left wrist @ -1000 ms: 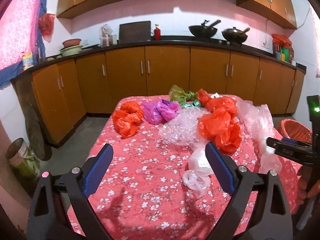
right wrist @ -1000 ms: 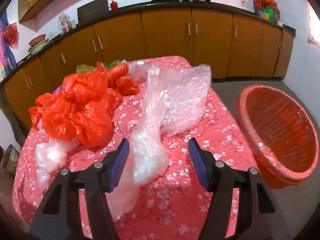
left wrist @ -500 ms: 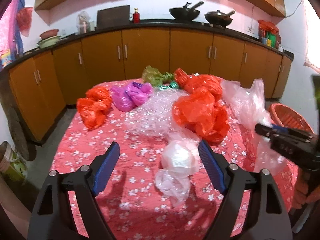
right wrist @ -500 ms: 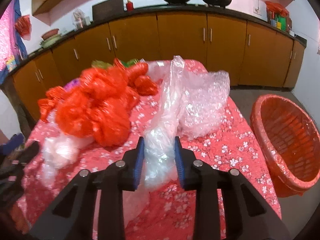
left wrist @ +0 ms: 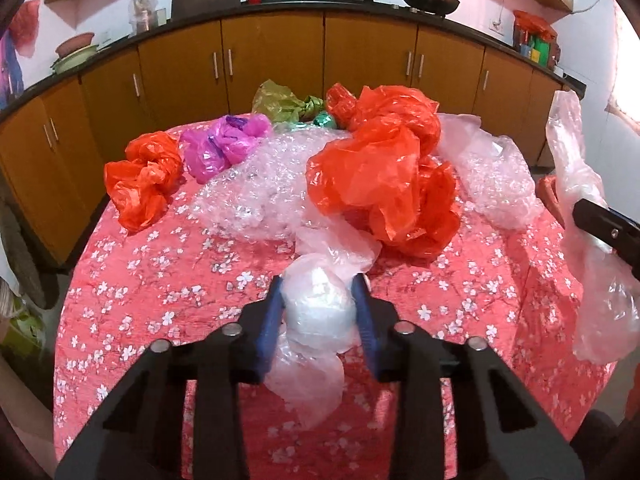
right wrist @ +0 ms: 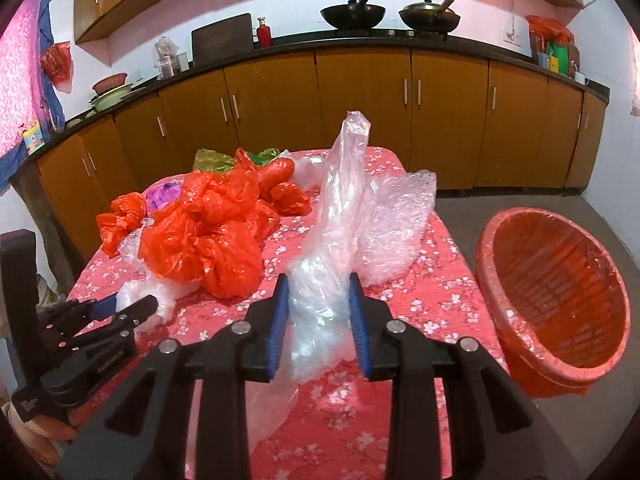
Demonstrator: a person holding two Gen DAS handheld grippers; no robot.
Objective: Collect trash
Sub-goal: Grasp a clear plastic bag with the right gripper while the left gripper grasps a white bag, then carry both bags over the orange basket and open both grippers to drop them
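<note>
My left gripper (left wrist: 318,286) is shut on a crumpled white plastic bag (left wrist: 316,312) near the front of the red flowered table (left wrist: 160,280). My right gripper (right wrist: 319,284) is shut on a long clear plastic bag (right wrist: 340,208) and holds it lifted above the table; that bag also shows at the right of the left wrist view (left wrist: 580,208). An orange basket (right wrist: 556,296) stands on the floor to the right of the table. The left gripper shows in the right wrist view (right wrist: 132,304).
On the table lie a big red bag (left wrist: 384,176), a smaller red bag (left wrist: 142,180), a pink bag (left wrist: 224,144), olive and green wrappers (left wrist: 284,102) and sheets of bubble wrap (left wrist: 256,188) (right wrist: 400,224). Wooden cabinets (left wrist: 272,60) run behind.
My left gripper moved forward and closed on the white bag. My right gripper closed on the clear bag and lifted it.
</note>
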